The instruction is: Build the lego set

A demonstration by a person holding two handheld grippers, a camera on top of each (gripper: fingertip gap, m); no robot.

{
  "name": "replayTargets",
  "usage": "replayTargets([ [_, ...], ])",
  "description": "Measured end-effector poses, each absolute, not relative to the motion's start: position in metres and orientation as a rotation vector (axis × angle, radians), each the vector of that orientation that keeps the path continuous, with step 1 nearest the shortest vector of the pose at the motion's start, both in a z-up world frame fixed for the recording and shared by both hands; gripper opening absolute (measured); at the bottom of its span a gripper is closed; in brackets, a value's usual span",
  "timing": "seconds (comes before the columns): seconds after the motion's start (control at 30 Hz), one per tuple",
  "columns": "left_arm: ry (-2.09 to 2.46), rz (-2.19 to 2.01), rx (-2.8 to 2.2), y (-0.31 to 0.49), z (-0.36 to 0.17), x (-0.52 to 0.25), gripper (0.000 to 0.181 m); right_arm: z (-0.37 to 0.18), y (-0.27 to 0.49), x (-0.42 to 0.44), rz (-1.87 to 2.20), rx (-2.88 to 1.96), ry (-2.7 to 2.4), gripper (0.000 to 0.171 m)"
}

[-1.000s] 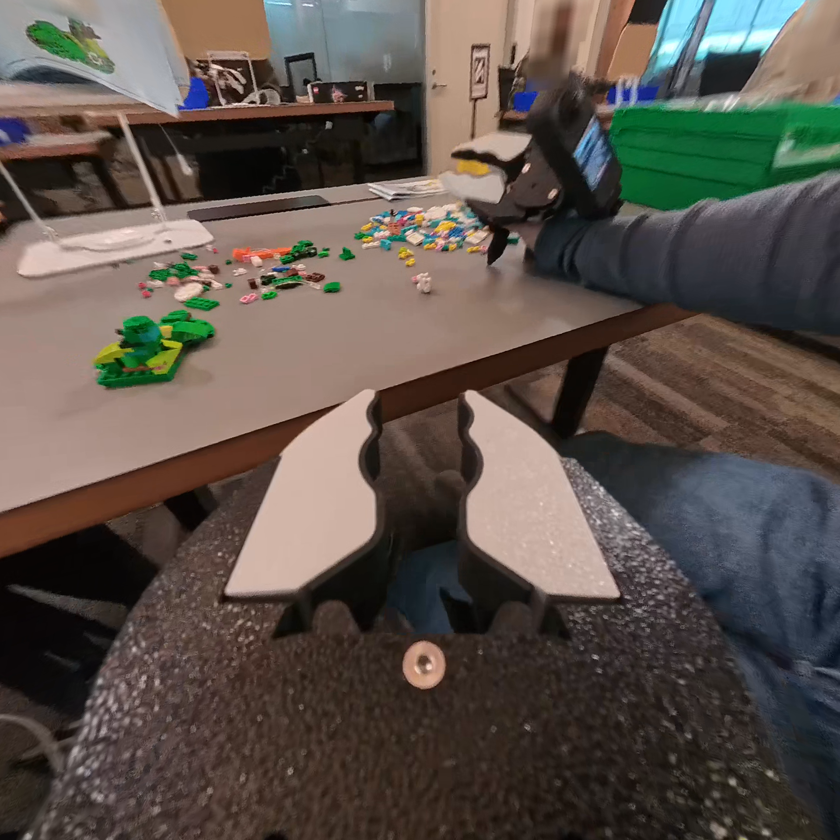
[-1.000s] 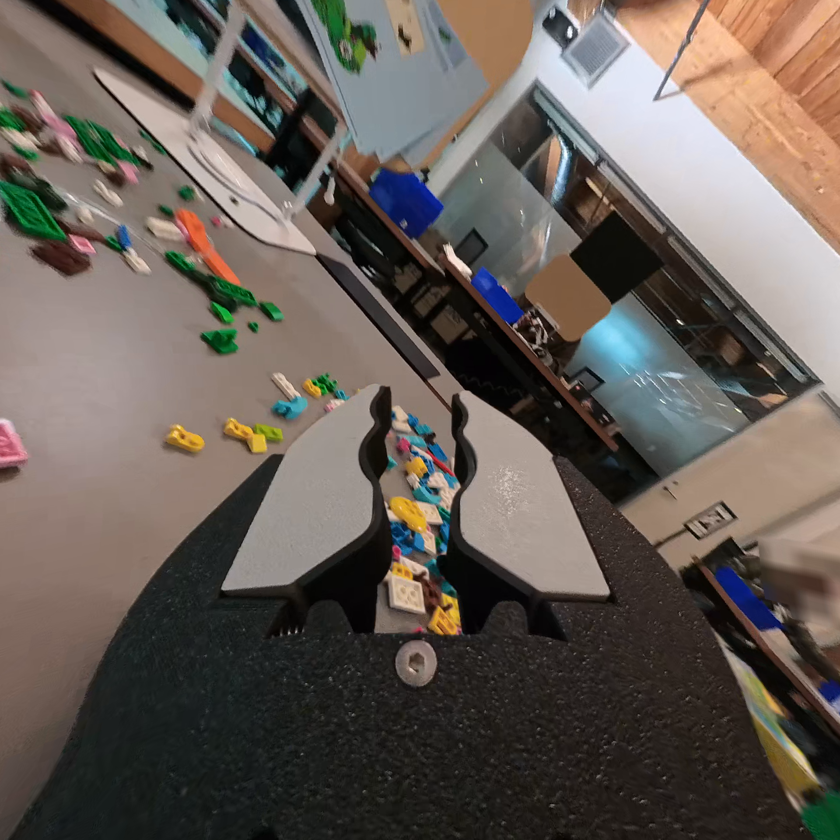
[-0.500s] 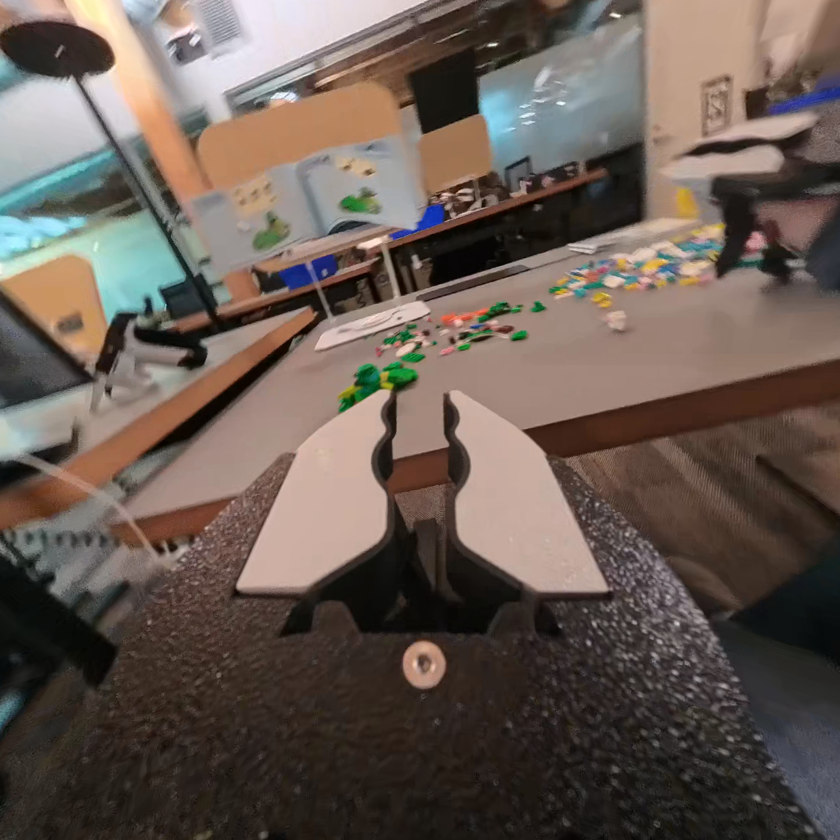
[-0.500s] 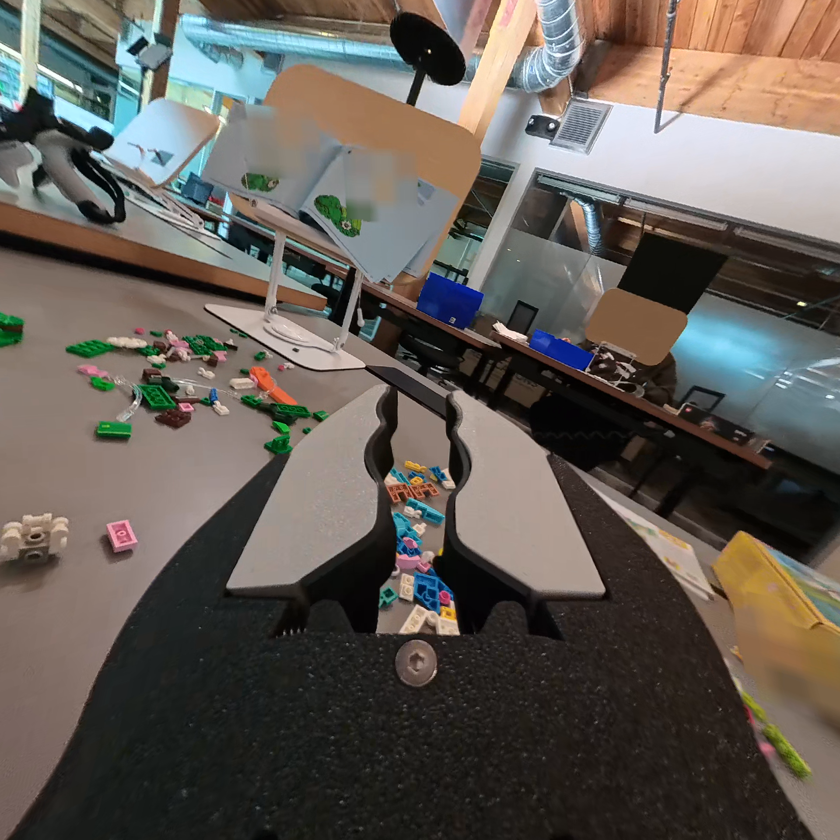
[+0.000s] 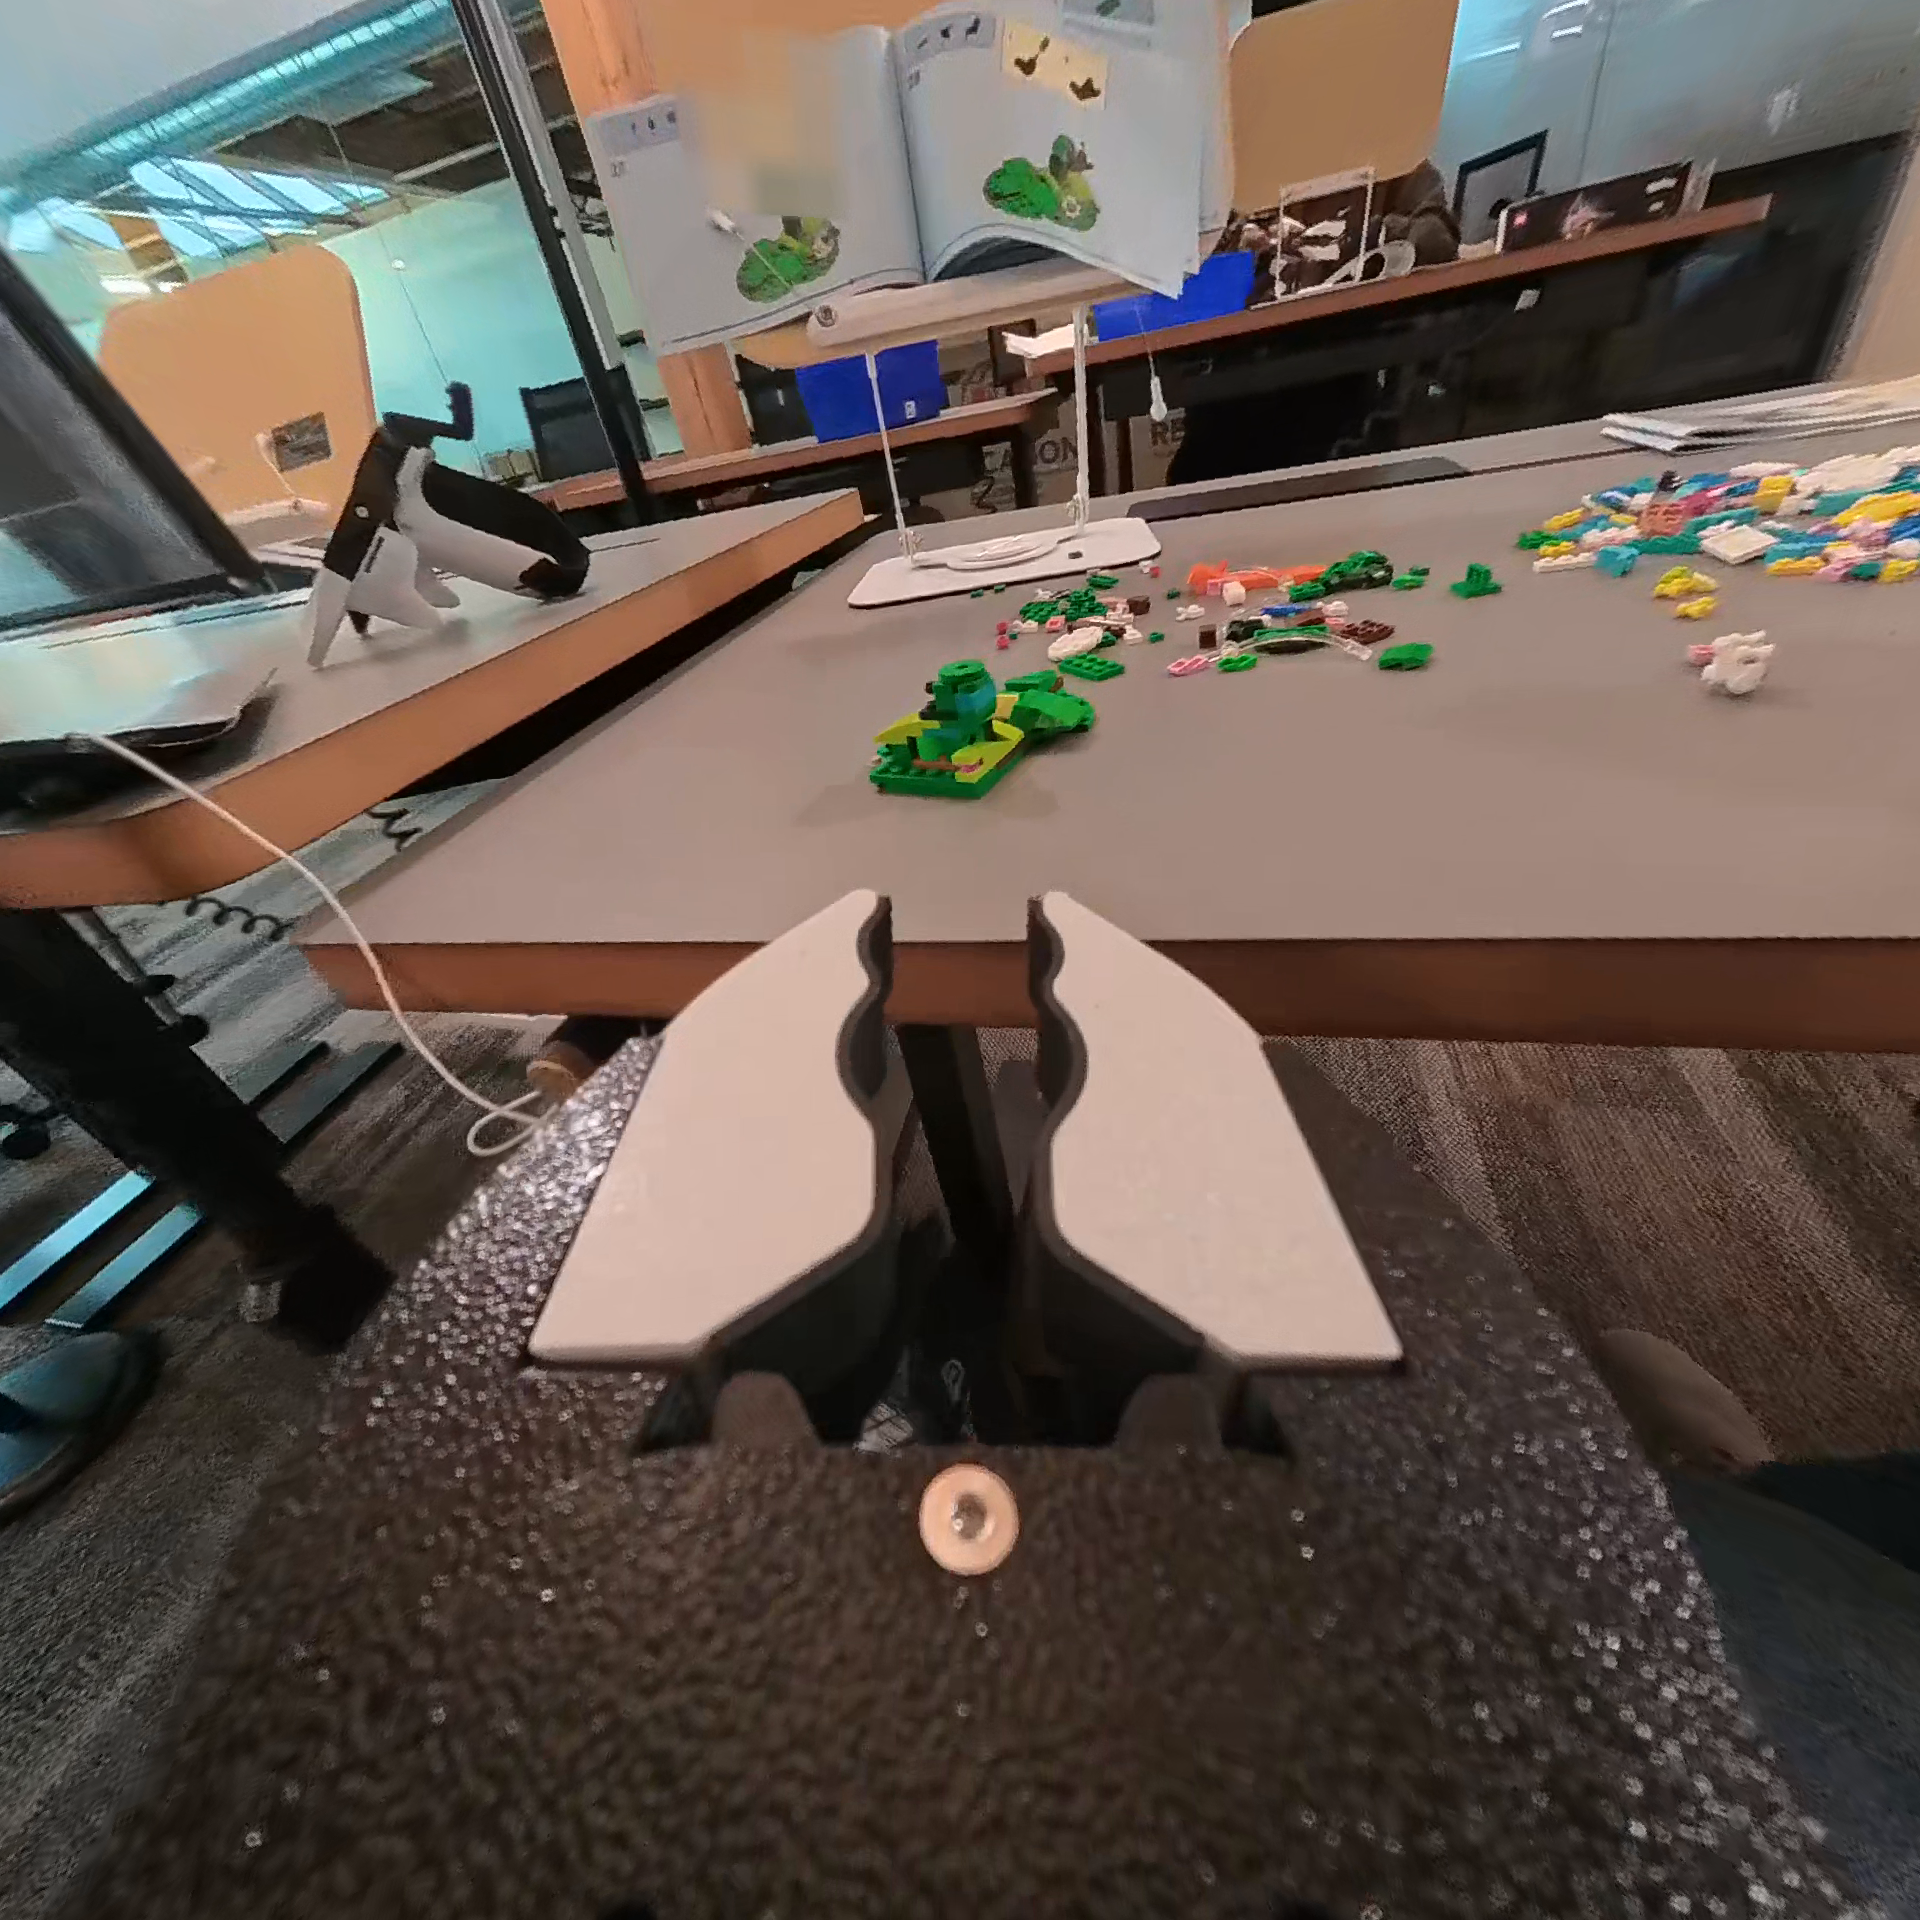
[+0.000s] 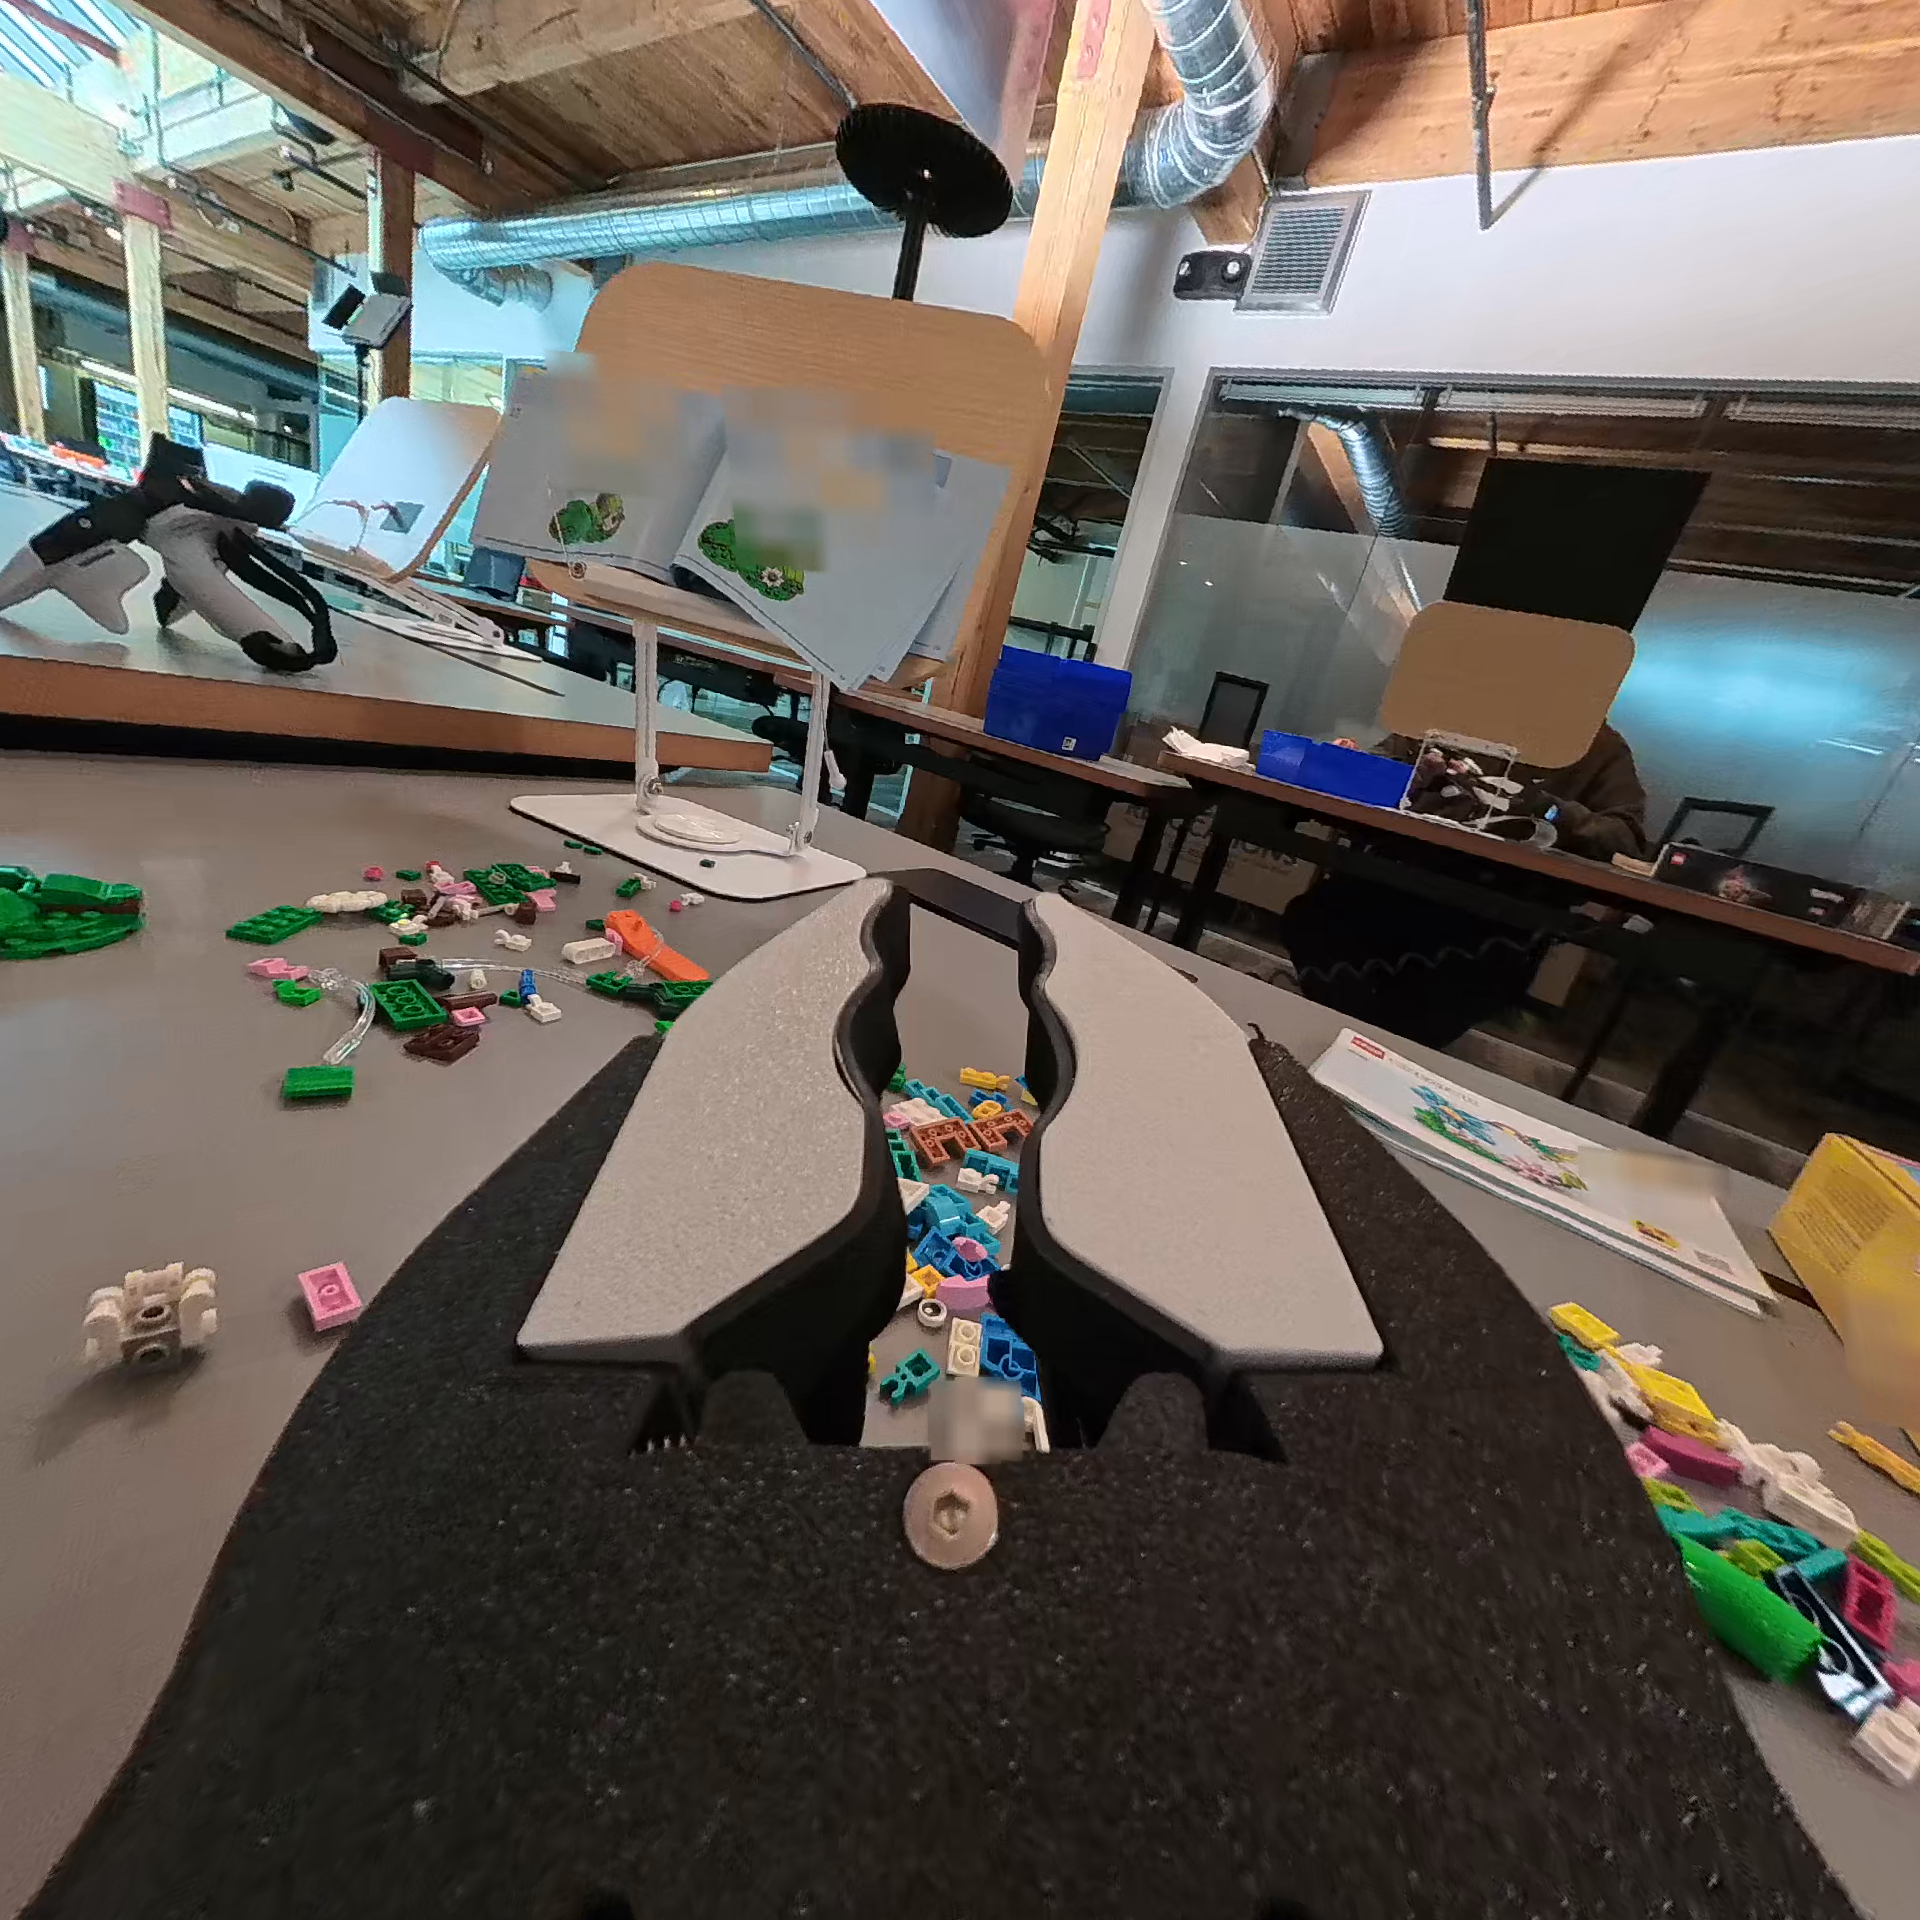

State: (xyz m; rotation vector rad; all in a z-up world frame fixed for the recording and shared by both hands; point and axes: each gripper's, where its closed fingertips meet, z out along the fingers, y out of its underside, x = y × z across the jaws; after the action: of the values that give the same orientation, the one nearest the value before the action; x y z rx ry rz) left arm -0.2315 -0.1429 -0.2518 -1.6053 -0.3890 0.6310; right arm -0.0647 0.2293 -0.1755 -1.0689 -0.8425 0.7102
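- Partial build: green frog-on-leaf model [image 5: 971,732] sits on the desk [image 5: 1351,831], near the front-left, upright. Judging by the loose parts, well short of done.
- Left to place: green/brown/pink loose pieces [image 5: 1226,623] just behind the model; big multicolour brick pile [image 6: 961,1216] at the right end; small white sub-assembly [image 6: 151,1325] and a pink plate [image 6: 329,1295] lie apart from both.
- Instruction booklet [image 5: 935,156] open on its stand [image 5: 1008,545] behind the parts.
- Left gripper [image 5: 958,935] off the desk, below its front edge; fingers apart, empty.
- Right gripper [image 6: 964,930] low over the brick pile; fingers apart, empty. Looks like it's between picks.
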Motion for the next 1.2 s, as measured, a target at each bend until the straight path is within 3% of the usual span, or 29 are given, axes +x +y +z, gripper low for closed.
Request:
replayTargets([
  [0.73,-0.139,0.305,-1.443,-0.048,-0.201,-0.202,0.029,-0.166,0.235,-0.060,0.649,-1.034,-0.818,0.018],
  [0.97,0.115,0.247,-1.394,0.033,-0.151,-0.180,0.029,-0.105,0.264,0.000,0.660,-0.946,-0.584,0.017],
  [1.1,0.197,0.296,-1.385,0.095,-0.151,-0.188,0.027,-0.125,0.318,-0.004,0.687,-1.116,-0.721,0.022],
  [1.2,0.194,0.418,-1.316,0.139,-0.151,-0.206,0.014,-0.146,0.348,-0.007,0.658,-1.170,-0.833,0.024],
])
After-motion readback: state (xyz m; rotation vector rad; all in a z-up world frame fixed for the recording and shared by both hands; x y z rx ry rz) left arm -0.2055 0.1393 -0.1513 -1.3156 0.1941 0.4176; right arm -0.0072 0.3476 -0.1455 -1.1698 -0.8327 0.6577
